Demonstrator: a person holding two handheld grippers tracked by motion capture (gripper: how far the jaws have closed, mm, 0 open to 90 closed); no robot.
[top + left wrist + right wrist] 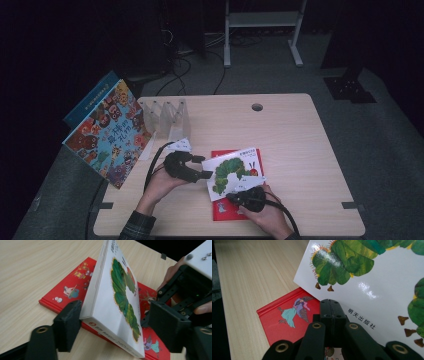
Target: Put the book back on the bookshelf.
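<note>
A white picture book with a green caterpillar on its cover lies across a red picture book near the table's front edge. In the left gripper view the white book is tilted up off the red book. My left gripper is open around the white book's left edge, and its lower jaw touches the underside at a corner. My right gripper is shut, with its tip at the white book's near edge, over the red cover.
A large colourful book leans at the table's left edge with a blue book behind it. Clear upright dividers stand beside them, with a small white card in front. A cable hole sits at the back.
</note>
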